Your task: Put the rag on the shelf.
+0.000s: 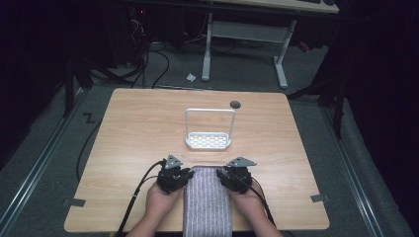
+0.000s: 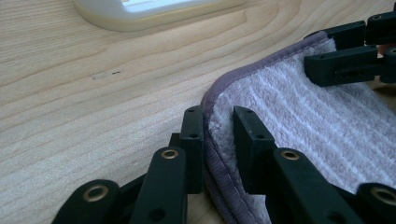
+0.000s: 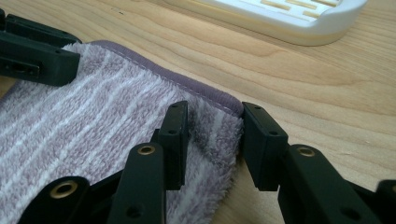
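1. Nearest you, the striped purple towel [image 1: 207,202] lies flat on the wooden table [image 1: 128,128], running from the near edge up to your two grippers, which sit at its two far corners.
2. Expect it to handle as soft, light and limp terry. It will sag and fold wherever you don't support it, and the pile may slip out of a shallow bite. The stitched hem [image 2: 212,154] is the firmest part, so take hold there, right at the corners.
3. Your left gripper [image 2: 218,126] straddles its corner: one finger sits outside the hem on the bare wood, the other on the pile just inside. The fingers are drawn close onto the hem, and it looks pinched between them.
4. Your right gripper [image 3: 212,126] brackets its corner more loosely. The inner finger [image 3: 175,135] rests on the pile; the outer one stands just off the towel's edge over the wood. They are spread, not yet pressing the cloth.
5. Both hands lie low behind the grippers, forearms coming in from the near edge, jaws pointing forward and slightly inward, nearly level with the tabletop.
6. Beyond the fingertips, well apart from the towel, stands a white rack [image 1: 208,129] with a perforated base and an upright frame.
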